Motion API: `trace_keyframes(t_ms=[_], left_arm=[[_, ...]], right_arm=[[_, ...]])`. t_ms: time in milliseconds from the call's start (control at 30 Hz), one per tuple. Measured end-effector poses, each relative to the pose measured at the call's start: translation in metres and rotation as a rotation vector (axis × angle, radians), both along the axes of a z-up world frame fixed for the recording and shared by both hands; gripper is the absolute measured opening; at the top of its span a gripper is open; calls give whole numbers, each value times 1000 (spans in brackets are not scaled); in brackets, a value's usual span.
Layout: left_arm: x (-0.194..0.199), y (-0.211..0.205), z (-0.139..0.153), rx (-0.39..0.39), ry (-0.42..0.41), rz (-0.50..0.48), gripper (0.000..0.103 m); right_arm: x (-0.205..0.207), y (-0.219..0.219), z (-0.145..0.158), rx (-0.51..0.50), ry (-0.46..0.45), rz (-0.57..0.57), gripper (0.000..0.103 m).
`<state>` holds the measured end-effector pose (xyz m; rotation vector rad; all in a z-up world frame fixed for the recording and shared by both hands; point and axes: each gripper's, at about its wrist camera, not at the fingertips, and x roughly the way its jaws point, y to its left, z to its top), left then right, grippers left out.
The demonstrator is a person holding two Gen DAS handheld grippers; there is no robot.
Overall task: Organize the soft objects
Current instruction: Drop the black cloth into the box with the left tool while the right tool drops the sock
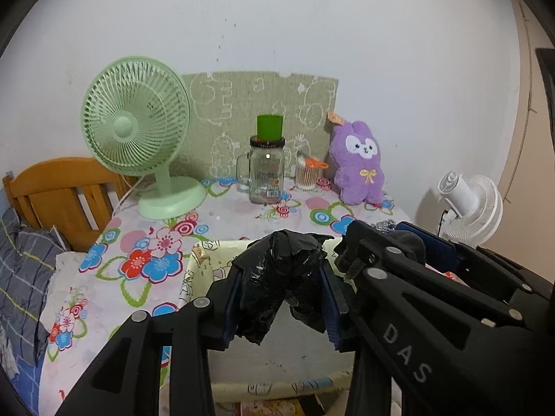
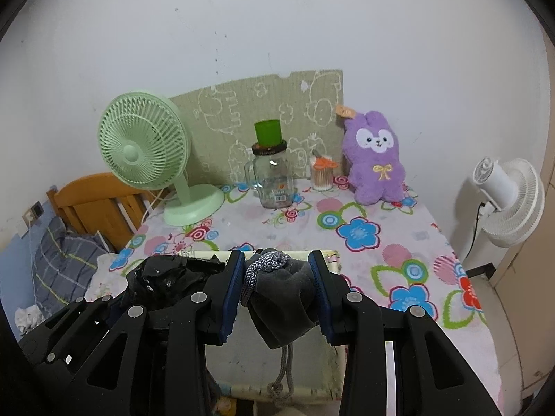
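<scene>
1. At the near edge of the tabletop [image 2: 399,242], a cream box [image 1: 204,263] with cartoon prints sits open, its pale inside showing below both tools.
2. Over that opening, the left gripper [image 1: 281,298] has its fingers clamped on a crumpled black plastic bag [image 1: 277,277]; the bag bulges above the blue pads and hangs below them.
3. Just beside it, the right gripper [image 2: 277,294] has its fingers clamped on a dark grey fleece pouch [image 2: 284,298] with a speckled drawstring [image 2: 267,263]; a loop of cord dangles down into the box.
4. Judging by this, the step in hand is dropping both soft things into the box. To do it well, keep each bundle over the middle of the opening, lower before letting go, and mind the dangling cord so it does not catch on the rim.
5. The two tools are close together, so releasing one at a time would avoid a knock.
6. Toward the far edge stand a green fan [image 2: 145,149], a glass jar [image 2: 274,180], a cotton-swab tub [image 2: 321,173] and a purple plush toy [image 2: 376,159], likely another soft thing left to sort.
</scene>
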<state>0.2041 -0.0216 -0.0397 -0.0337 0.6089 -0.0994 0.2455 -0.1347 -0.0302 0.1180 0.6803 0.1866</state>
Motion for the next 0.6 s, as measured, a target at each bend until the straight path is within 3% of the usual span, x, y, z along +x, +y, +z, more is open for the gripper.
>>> trace_keyframes(t_ms=[167,467,500,533,600], left_arm=[[20,3,-16,6,54,32,54],[38,7,-33,-8,120,32,84],[39,7,-34,-5,124,36,85],[39,7,-34,-4,127,36,86],[40,8,-35,-12,133,32,88]], right_arm=[[21,3,-20,10,34,-4,41],[39,8,-40,18,69,8,45],[40,9,-41,14,72,9,56],[41,9,-42,9,71,4,73],[39,9,-41,3,48,-11,85]])
